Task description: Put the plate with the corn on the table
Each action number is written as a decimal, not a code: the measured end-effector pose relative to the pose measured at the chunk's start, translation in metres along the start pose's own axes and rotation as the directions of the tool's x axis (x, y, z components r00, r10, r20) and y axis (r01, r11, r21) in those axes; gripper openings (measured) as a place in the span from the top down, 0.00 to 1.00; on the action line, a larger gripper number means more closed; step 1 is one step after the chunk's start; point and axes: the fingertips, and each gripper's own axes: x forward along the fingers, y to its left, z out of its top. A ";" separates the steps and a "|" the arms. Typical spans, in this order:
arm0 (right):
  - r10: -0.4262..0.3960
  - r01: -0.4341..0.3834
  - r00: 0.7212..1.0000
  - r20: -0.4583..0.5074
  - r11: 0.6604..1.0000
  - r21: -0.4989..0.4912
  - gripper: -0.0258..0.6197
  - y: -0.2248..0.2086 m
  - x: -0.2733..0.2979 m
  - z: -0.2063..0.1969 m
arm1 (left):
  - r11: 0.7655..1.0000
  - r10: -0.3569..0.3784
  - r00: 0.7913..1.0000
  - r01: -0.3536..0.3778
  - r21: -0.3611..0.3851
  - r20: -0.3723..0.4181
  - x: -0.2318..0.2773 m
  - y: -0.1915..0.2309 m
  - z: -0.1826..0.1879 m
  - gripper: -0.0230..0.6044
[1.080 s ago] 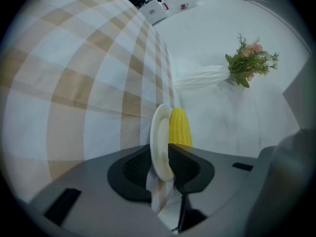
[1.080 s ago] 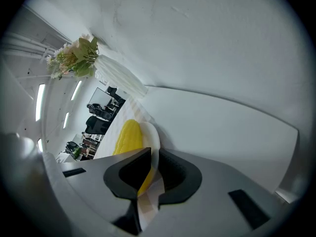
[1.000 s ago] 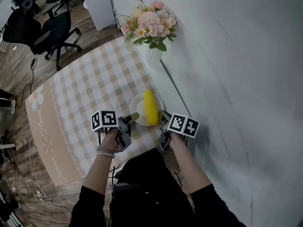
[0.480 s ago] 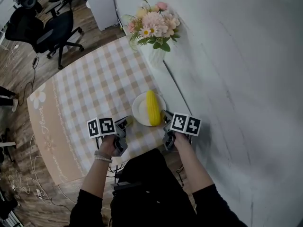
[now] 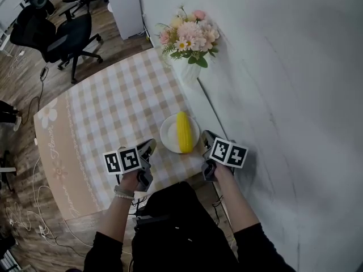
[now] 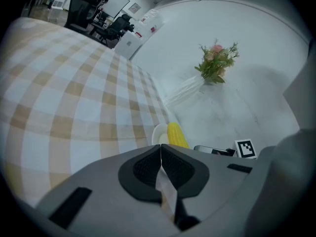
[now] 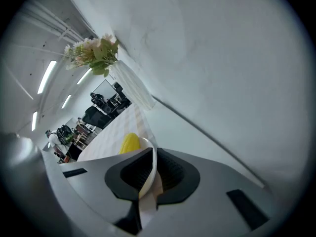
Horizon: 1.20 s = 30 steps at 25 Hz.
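Left gripper (image 5: 148,145): tilted down, jaws pressed together, empty
Right gripper (image 5: 207,136): tilted down beside plate (image 5: 169,134), jaws just closing, narrow slit, probably not pinching rim

The checked tablecloth (image 5: 113,106) is showing as matt woven cloth, and the plate (image 5: 169,134) on it is gleaming smooth and white, like glazed ceramic. The corn (image 5: 182,130) is shining a little, waxy yellow, looking like plastic. The floor (image 5: 17,78) is showing brown wood planks. The left gripper (image 6: 159,147) is presenting a matt grey plastic shell, its pads (image 6: 145,169) looking like finely ribbed black rubber.
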 end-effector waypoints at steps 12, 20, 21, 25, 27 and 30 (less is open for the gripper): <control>0.106 -0.020 0.965 0.239 0.942 -0.335 0.89 0.065 -0.070 0.050 | 0.916 -0.003 0.975 -0.087 0.392 0.224 -0.057 -0.077 0.051 0.94; 0.228 -0.005 0.907 0.355 0.847 -0.531 0.89 0.117 -0.129 0.074 | 0.775 -0.083 0.938 -0.152 0.614 0.337 -0.100 -0.134 0.063 0.94; 0.243 -0.001 0.897 0.368 0.836 -0.549 0.89 0.122 -0.136 0.077 | 0.757 -0.094 0.932 -0.161 0.633 0.349 -0.105 -0.141 0.064 0.94; 0.291 -0.001 0.862 0.414 0.818 -0.575 0.89 0.137 -0.161 0.087 | 0.686 -0.121 0.921 -0.192 0.701 0.370 -0.117 -0.163 0.064 0.94; 0.302 0.003 0.849 0.435 0.819 -0.574 0.89 0.141 -0.172 0.091 | 0.648 -0.128 0.922 -0.202 0.734 0.366 -0.121 -0.169 0.060 0.94; 0.308 0.020 0.838 0.450 0.808 -0.589 0.89 0.142 -0.183 0.094 | 0.607 -0.144 0.919 -0.210 0.767 0.366 -0.125 -0.179 0.057 0.94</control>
